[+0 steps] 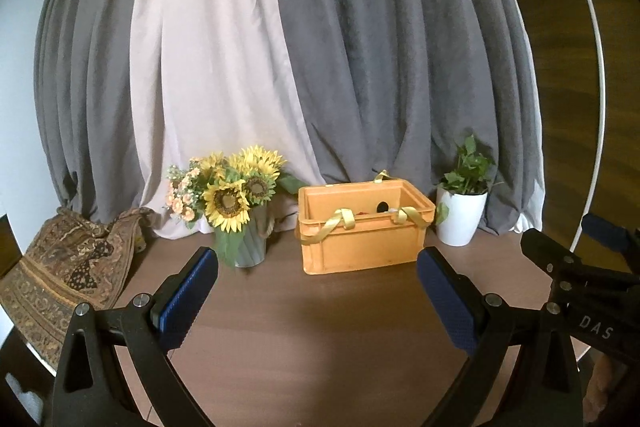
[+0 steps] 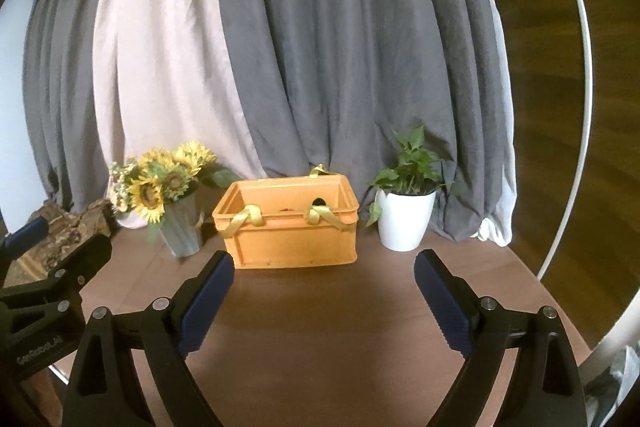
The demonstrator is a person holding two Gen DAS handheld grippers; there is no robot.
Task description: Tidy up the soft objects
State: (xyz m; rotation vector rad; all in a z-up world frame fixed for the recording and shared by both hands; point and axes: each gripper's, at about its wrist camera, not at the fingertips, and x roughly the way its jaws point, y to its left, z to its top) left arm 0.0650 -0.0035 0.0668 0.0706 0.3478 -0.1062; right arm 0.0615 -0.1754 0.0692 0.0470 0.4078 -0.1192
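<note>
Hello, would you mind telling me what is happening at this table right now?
A person holds two grippers over the brown wooden table, handling nothing. The left gripper and right gripper both have their jaws wide open, facing the orange plastic crate with yellow ribbon handles. It stands between a sunflower bouquet in a grey vase and a green plant in a white pot.

Brown table — orange crate, sunflower vase, white plant pot, patterned cloth.
</note>
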